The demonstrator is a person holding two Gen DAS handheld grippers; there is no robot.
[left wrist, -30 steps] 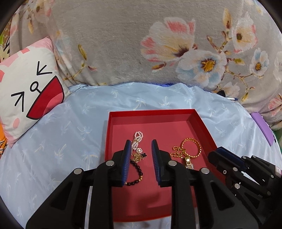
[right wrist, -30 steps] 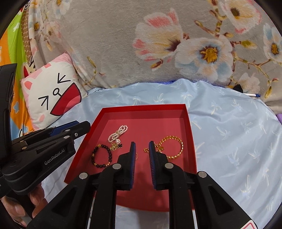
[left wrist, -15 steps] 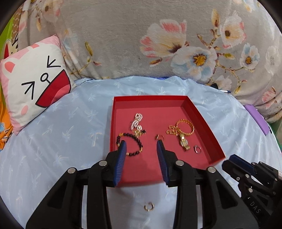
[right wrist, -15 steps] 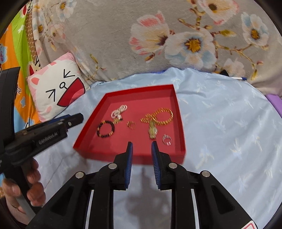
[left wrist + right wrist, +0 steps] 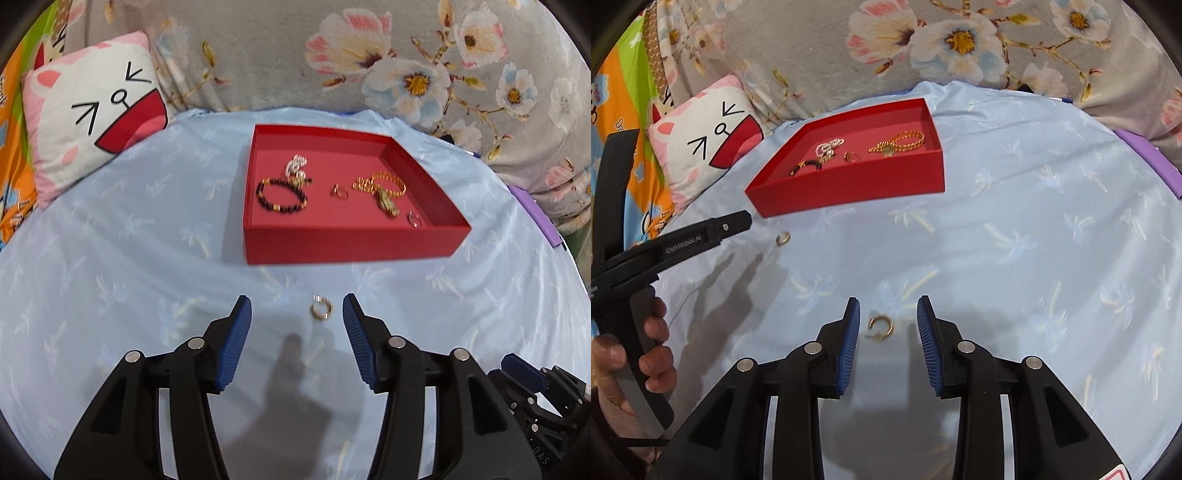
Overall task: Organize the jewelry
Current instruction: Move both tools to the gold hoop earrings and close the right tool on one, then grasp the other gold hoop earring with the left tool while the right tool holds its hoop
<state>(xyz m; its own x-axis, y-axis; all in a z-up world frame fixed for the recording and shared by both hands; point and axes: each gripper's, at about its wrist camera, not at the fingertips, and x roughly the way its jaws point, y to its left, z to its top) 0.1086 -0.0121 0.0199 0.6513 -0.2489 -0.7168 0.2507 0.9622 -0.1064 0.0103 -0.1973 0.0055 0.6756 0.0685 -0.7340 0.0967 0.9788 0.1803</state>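
Jaws on both grippers are opening, empty, straddling loose rings on the sheet: left gripper around the silver ring, right gripper around the gold hoop, needing lower, centred pads.

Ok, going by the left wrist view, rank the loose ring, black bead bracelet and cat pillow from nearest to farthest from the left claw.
1. Loose ring, on the sheet between the opening left claw fingers.
2. Black bead bracelet, in the red tray's left part.
3. Cat pillow, far left.

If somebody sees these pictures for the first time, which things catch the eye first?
First the red tray on the pale blue sheet, holding a black bead bracelet and a gold chain. Then two small pieces outside it on the sheet: a ring between the opening left gripper fingers, and a gold hoop earring between the opening right gripper fingers.
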